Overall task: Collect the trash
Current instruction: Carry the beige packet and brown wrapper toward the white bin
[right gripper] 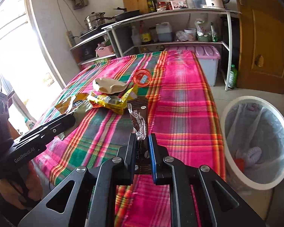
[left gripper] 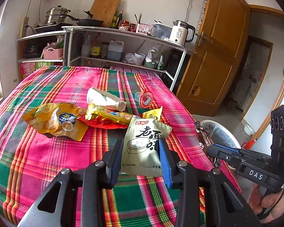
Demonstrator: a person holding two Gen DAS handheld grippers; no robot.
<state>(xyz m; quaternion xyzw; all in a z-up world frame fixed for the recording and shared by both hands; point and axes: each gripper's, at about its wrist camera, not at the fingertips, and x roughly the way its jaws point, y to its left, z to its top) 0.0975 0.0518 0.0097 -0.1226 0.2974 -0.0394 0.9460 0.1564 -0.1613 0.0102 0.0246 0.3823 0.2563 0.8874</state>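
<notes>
My left gripper (left gripper: 141,144) is shut on a pale green bun wrapper (left gripper: 142,145), lifted just above the plaid tablecloth (left gripper: 37,160). My right gripper (right gripper: 142,138) is shut on a brown coffee stick sachet (right gripper: 139,113) that stands up between its pads. In the left wrist view the right gripper (left gripper: 211,148) sits at the table's right edge with the coffee stick sachet (left gripper: 203,135). Loose on the cloth lie an orange snack bag (left gripper: 53,121), a yellow wrapper (left gripper: 108,113), a white wrapper (left gripper: 104,98) and a red-lidded cup (left gripper: 146,98). A white trash bin (right gripper: 255,141) with a clear liner stands on the floor right of the table.
Metal shelves (left gripper: 123,36) with pots, bottles and a kettle (left gripper: 181,32) line the far wall. A wooden door (left gripper: 217,47) stands open at the right. A pink-lidded storage box (right gripper: 208,64) sits behind the table. A person's hand (left gripper: 265,200) holds the right gripper's handle.
</notes>
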